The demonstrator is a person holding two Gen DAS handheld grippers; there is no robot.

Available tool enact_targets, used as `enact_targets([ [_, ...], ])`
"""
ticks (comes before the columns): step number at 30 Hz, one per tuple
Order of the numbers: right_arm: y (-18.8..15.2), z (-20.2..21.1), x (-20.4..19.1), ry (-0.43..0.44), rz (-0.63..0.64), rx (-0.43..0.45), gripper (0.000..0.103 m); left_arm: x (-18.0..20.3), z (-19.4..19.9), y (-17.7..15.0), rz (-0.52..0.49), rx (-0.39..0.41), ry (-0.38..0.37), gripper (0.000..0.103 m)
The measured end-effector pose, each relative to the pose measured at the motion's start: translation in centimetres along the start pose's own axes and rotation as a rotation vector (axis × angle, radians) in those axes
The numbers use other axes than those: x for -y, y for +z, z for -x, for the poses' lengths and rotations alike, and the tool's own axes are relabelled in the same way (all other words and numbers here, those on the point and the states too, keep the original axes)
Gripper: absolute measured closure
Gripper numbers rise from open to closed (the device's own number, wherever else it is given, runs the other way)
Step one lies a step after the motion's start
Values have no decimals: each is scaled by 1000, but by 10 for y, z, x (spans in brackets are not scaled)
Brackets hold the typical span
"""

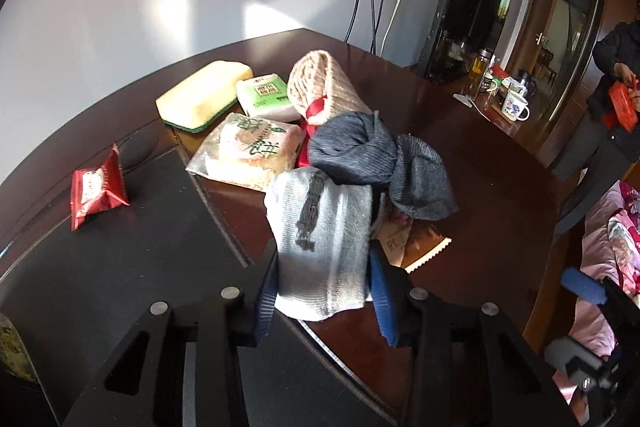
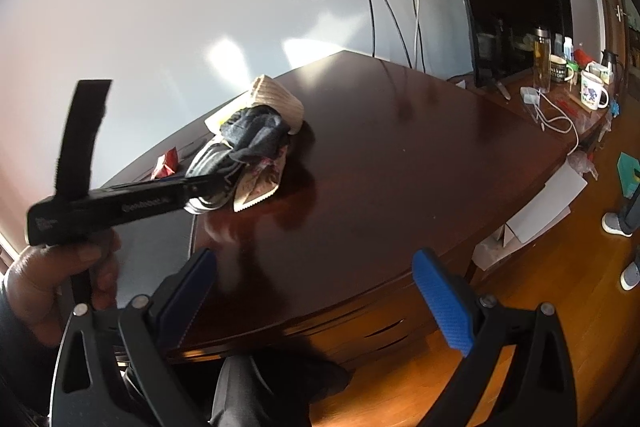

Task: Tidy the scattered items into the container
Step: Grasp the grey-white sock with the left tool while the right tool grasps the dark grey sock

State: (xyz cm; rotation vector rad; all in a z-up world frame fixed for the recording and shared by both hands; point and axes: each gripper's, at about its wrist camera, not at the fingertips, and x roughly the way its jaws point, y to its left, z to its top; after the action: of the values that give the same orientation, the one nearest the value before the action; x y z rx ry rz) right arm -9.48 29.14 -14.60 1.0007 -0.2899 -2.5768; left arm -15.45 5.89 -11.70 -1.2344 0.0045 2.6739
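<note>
On the dark tabletop (image 1: 480, 155), a pile of scattered items sits toward the middle; no container is in view. The left gripper (image 1: 320, 291) clamps a light grey sock (image 1: 320, 239) at the pile's near edge, against a dark grey sock (image 1: 360, 155). Lifting could drag that neighbour or the packet (image 1: 412, 243) beneath. The right gripper (image 2: 316, 299) hangs wide and empty off the near edge.

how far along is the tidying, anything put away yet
Nothing looks put away; no container shows in either view. In hand: the left gripper is clamped on the light grey sock. Left on the table: dark grey sock, beige sock, sponge, tissue pack, snack packets. The right gripper is open, empty.
</note>
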Motion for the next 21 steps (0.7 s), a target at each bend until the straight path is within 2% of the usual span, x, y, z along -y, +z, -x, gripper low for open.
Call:
enact_targets([
  [6, 22, -10, -11, 2, 45, 22, 3, -16, 17, -12, 44, 15, -21, 59],
  [12, 67, -41, -45, 0, 168, 53, 3, -32, 48, -22, 82, 62, -27, 59],
  [14, 79, -59, -57, 5, 205, 40, 3, -39, 54, -25, 99, 70, -29, 59],
  [17, 91, -87, -73, -4, 258, 6, 10, -48, 61, -28, 116, 77, -27, 59],
  [21, 97, -112, -87, -15, 306, -42, 10, -57, 68, -31, 131, 96, -25, 59],
])
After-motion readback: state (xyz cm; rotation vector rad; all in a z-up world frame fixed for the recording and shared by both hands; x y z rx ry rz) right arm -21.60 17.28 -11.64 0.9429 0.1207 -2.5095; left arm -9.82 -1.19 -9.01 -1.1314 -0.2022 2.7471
